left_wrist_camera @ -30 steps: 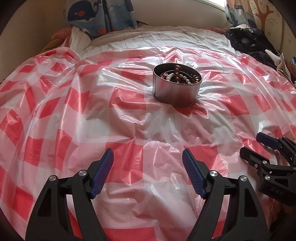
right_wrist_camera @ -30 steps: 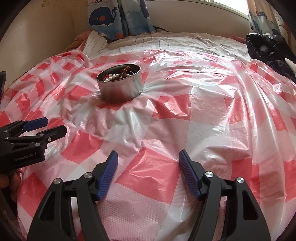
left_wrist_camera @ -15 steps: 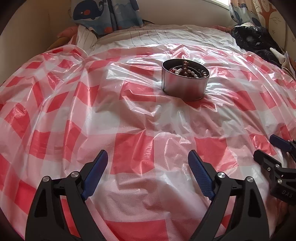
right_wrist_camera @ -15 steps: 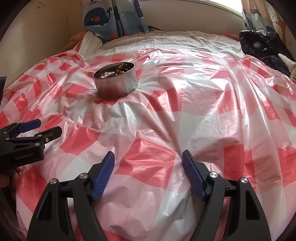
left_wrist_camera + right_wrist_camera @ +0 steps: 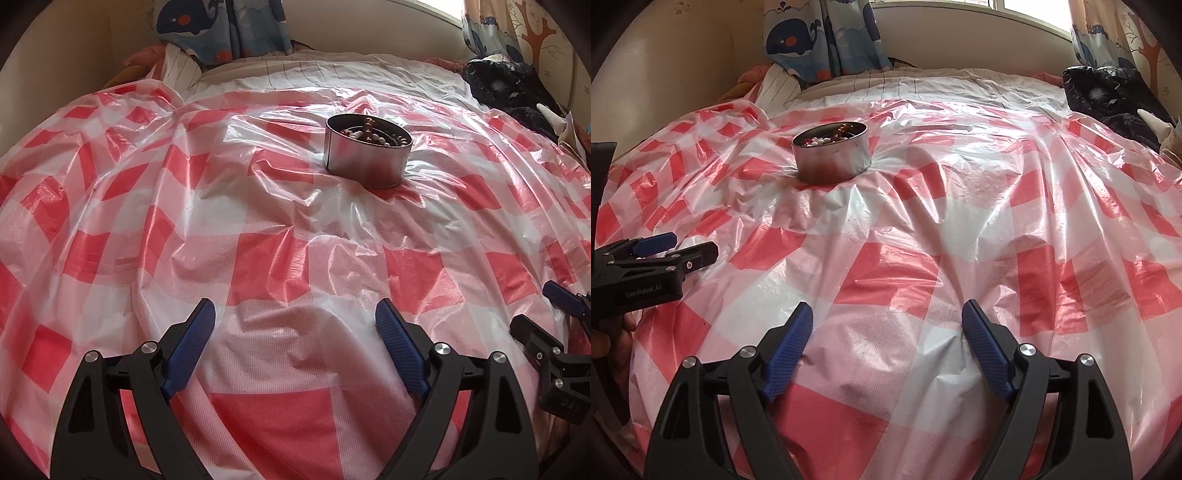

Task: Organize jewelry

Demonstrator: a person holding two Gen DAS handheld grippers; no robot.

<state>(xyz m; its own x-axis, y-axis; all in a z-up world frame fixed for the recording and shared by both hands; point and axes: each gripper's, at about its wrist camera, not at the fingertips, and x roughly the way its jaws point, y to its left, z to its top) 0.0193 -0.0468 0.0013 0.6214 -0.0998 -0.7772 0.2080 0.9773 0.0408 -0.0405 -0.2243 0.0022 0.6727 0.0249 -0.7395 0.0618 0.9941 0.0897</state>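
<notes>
A round silver tin [image 5: 367,149] holding beaded jewelry [image 5: 373,134] sits on a red-and-white checked plastic sheet [image 5: 258,229] spread over a bed. It also shows in the right wrist view [image 5: 831,152]. My left gripper [image 5: 295,317] is open and empty, low over the sheet, well short of the tin. My right gripper [image 5: 886,317] is open and empty too, to the right of and nearer than the tin. Each gripper shows in the other's view: the right one [image 5: 546,325] at the lower right edge, the left one [image 5: 676,247] at the left edge.
A black bag or garment pile [image 5: 1108,96] lies at the far right of the bed. Whale-print curtains [image 5: 820,37] hang at the back wall. A striped bedsheet [image 5: 332,74] shows beyond the plastic sheet.
Both grippers have drawn back and away from the tin, which now looks smaller and farther. Both stay open and empty.
</notes>
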